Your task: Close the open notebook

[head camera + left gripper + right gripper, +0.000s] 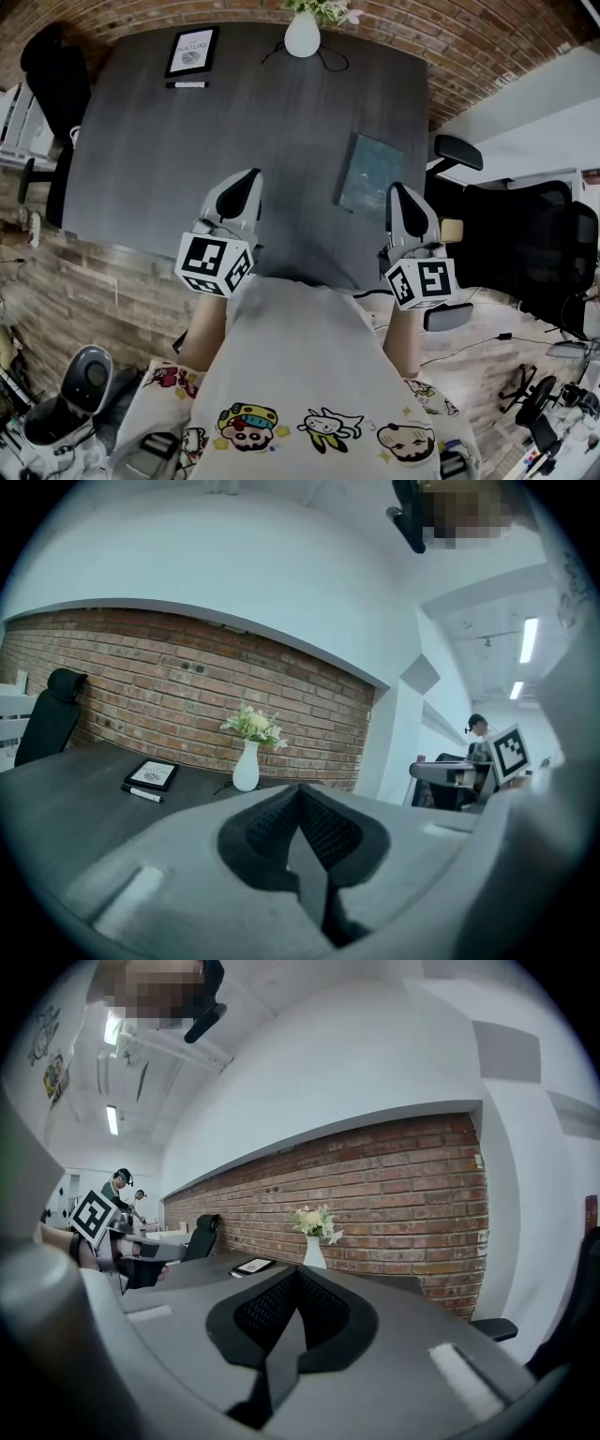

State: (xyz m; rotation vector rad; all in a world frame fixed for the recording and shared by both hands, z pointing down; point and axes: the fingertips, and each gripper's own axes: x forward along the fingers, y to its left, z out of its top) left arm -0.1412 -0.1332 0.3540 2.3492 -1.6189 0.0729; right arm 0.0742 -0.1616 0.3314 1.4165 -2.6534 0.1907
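Observation:
A notebook [373, 174] with a dark teal cover lies flat and closed on the right part of the dark grey table [187, 159]. My left gripper [250, 180] hovers over the table's near edge, left of the notebook, with its jaws shut and nothing in them. Just at the notebook's near right corner is my right gripper [397, 193], also shut and empty. In the left gripper view the left gripper [300, 795] has its pads pressed together. In the right gripper view the right gripper [298, 1277] is closed the same way. The notebook is hidden in both gripper views.
At the table's far side stand a white vase [302, 36] with flowers, a framed card [192, 51] and a marker [187, 85]. Black office chairs stand at the left [52, 70] and right [525, 248]. A brick wall [169, 696] runs behind the table.

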